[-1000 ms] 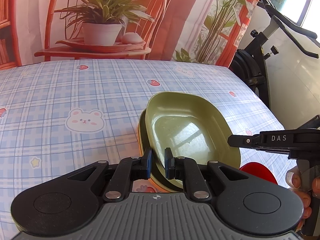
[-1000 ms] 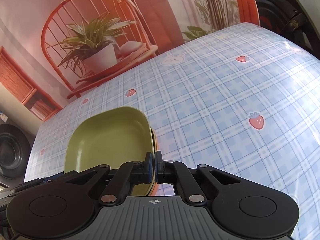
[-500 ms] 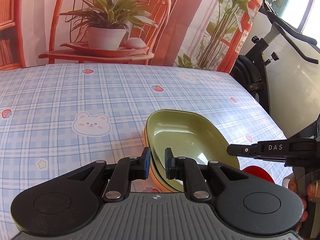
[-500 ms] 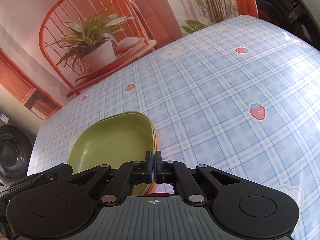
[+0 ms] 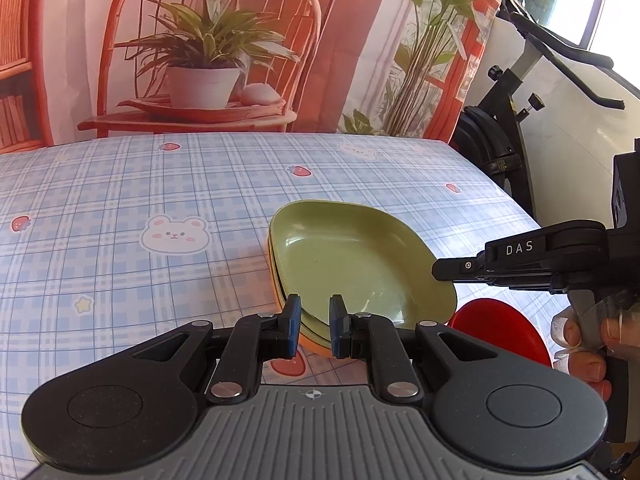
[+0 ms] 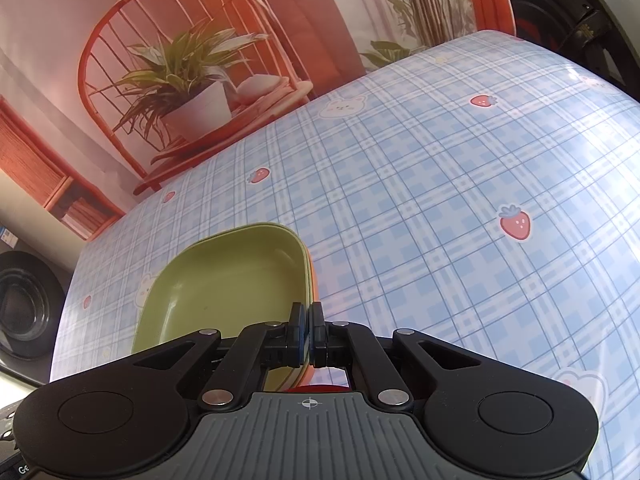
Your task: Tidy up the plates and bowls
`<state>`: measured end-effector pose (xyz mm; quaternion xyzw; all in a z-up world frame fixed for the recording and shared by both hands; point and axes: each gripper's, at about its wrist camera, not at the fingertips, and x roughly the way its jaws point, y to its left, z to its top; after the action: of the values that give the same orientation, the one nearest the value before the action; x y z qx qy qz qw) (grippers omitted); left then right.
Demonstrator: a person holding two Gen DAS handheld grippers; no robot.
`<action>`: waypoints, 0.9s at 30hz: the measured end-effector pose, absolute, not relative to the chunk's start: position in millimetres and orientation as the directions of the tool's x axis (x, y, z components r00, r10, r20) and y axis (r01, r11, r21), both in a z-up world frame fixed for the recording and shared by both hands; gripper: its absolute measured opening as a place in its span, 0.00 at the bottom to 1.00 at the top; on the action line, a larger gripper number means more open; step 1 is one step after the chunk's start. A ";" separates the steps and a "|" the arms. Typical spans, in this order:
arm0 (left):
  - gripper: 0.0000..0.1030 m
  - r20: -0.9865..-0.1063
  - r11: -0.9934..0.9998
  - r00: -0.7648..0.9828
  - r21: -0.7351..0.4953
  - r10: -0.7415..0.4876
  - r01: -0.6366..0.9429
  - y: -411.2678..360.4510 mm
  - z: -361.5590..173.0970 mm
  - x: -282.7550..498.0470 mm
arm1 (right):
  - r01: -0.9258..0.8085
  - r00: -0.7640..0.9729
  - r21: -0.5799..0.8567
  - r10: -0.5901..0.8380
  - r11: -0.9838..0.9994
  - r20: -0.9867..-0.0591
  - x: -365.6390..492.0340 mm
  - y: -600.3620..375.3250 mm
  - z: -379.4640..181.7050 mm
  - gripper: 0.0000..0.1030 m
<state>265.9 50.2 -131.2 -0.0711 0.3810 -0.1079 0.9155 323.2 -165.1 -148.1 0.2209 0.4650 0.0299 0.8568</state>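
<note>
A green square dish [image 5: 352,256] lies nested on top of a stack with an orange dish [image 5: 316,345] at the bottom, flat on the checked tablecloth. My left gripper [image 5: 312,326] is open, its fingers straddling the stack's near rim without pinching it. A red bowl [image 5: 500,328] sits on the cloth to the right of the stack. My right gripper [image 6: 307,330] is shut with nothing between its pads, just off the green dish's [image 6: 224,288] right rim; in the left wrist view it shows side-on [image 5: 440,270] above the red bowl.
The table [image 5: 120,208] has a blue checked cloth with bear and strawberry prints. A printed backdrop of a chair and plant hangs behind it. An exercise bike [image 5: 508,128] stands past the table's right edge.
The green dish went from tilted up in my left gripper to lying flat on the stack. My left gripper opened and drew back a little. The right gripper stayed shut.
</note>
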 end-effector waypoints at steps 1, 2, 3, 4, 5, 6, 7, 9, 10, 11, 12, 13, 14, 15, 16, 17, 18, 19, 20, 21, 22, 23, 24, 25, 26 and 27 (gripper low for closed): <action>0.14 -0.685 0.968 0.686 -0.207 -0.247 0.142 50.1 -132.4 266.3 | 0.153 0.566 0.405 0.256 0.901 -0.783 323.1 -164.8 -147.9 0.02; 0.14 -0.686 0.969 0.686 -0.201 -0.243 0.143 50.0 -133.7 265.9 | 0.152 0.566 0.405 0.256 0.902 -0.784 323.1 -164.6 -147.8 0.02; 0.14 -0.687 0.970 0.685 -0.197 -0.240 0.143 49.7 -135.0 265.7 | 0.153 0.566 0.405 0.257 0.901 -0.784 323.2 -164.7 -147.9 0.02; 0.14 -0.692 0.971 0.682 -0.193 -0.238 0.143 50.1 -137.0 265.9 | 0.153 0.566 0.406 0.257 0.901 -0.783 323.2 -164.7 -147.9 0.02; 0.14 -0.694 0.971 0.680 -0.192 -0.236 0.142 50.5 -138.7 265.7 | 0.153 0.567 0.405 0.255 0.901 -0.783 322.8 -164.4 -148.1 0.02; 0.14 -0.691 0.970 0.682 -0.197 -0.239 0.141 51.4 -139.5 265.3 | 0.153 0.568 0.406 0.256 0.901 -0.782 322.7 -164.6 -148.0 0.02; 0.15 -0.690 0.969 0.683 -0.202 -0.242 0.140 52.5 -139.7 265.5 | 0.154 0.568 0.407 0.257 0.900 -0.782 322.8 -164.8 -148.1 0.02; 0.15 -0.691 0.970 0.682 -0.201 -0.239 0.136 52.6 -138.9 266.4 | 0.156 0.569 0.410 0.258 0.899 -0.781 322.3 -165.0 -148.2 0.02; 0.15 -0.693 0.971 0.682 -0.200 -0.236 0.133 52.3 -138.4 266.6 | 0.155 0.569 0.409 0.257 0.899 -0.781 322.3 -165.0 -148.1 0.02; 0.14 -0.693 0.971 0.681 -0.201 -0.236 0.133 52.0 -137.7 266.9 | 0.155 0.569 0.409 0.257 0.899 -0.781 322.4 -164.9 -147.9 0.03; 0.14 -0.693 0.970 0.680 -0.204 -0.239 0.133 52.4 -137.4 267.1 | 0.155 0.570 0.409 0.256 0.899 -0.781 322.6 -165.0 -147.9 0.03; 0.14 -0.692 0.969 0.680 -0.210 -0.242 0.131 52.7 -136.7 267.2 | 0.155 0.570 0.409 0.257 0.899 -0.781 322.6 -165.0 -148.0 0.03; 0.14 -0.691 0.968 0.680 -0.215 -0.245 0.130 52.8 -136.1 267.0 | 0.156 0.570 0.410 0.257 0.899 -0.781 323.2 -165.1 -148.4 0.03; 0.14 -0.689 0.967 0.681 -0.217 -0.247 0.131 53.0 -135.5 266.9 | 0.157 0.571 0.412 0.258 0.897 -0.780 323.7 -165.9 -148.8 0.03; 0.14 -0.688 0.967 0.683 -0.218 -0.246 0.128 52.4 -134.7 266.1 | 0.159 0.571 0.415 0.259 0.896 -0.779 324.0 -166.5 -149.1 0.03; 0.14 -0.687 0.967 0.684 -0.220 -0.246 0.127 52.2 -133.8 265.8 | 0.161 0.570 0.417 0.261 0.894 -0.779 324.3 -166.8 -149.1 0.03; 0.14 -0.686 0.966 0.684 -0.223 -0.249 0.128 52.3 -132.7 265.6 | 0.163 0.569 0.417 0.260 0.894 -0.780 323.9 -166.6 -149.0 0.02; 0.14 -0.686 0.966 0.683 -0.225 -0.250 0.128 52.1 -131.0 265.3 | 0.163 0.568 0.416 0.260 0.895 -0.781 323.8 -166.4 -148.8 0.02; 0.14 -0.685 0.966 0.684 -0.226 -0.251 0.128 51.8 -129.2 264.9 | 0.162 0.568 0.415 0.259 0.895 -0.781 323.5 -166.2 -148.0 0.02; 0.14 -0.682 0.965 0.686 -0.228 -0.253 0.129 51.7 -126.9 263.9 | 0.161 0.571 0.415 0.259 0.895 -0.779 323.1 -166.4 -146.5 0.02; 0.14 -0.678 0.964 0.689 -0.231 -0.257 0.132 51.1 -124.2 262.7 | 0.158 0.577 0.417 0.259 0.895 -0.774 322.2 -167.0 -144.2 0.03; 0.14 -0.674 0.963 0.692 -0.233 -0.260 0.135 50.5 -121.5 261.7 | 0.153 0.585 0.417 0.257 0.896 -0.769 321.2 -167.6 -141.4 0.03; 0.14 -0.670 0.962 0.693 -0.236 -0.264 0.139 49.8 -119.0 260.8 | 0.147 0.595 0.416 0.256 0.897 -0.762 319.4 -168.5 -138.0 0.03; 0.14 -0.666 0.960 0.695 -0.240 -0.271 0.145 48.8 -116.2 259.4 | 0.140 0.605 0.413 0.253 0.900 -0.755 316.7 -169.8 -134.4 0.03; 0.14 -0.662 0.958 0.696 -0.244 -0.278 0.150 47.2 -113.6 258.1 | 0.133 0.615 0.409 0.248 0.903 -0.748 314.5 -170.5 -130.7 0.03; 0.14 -0.658 0.956 0.696 -0.249 -0.286 0.157 45.3 -111.2 256.8 | 0.125 0.627 0.401 0.241 0.907 -0.741 311.7 -171.2 -126.5 0.04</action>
<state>256.8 45.3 -111.2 -0.0870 0.3706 -0.1208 0.9168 311.7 -171.2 -126.5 0.2127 0.4305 0.0331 0.8766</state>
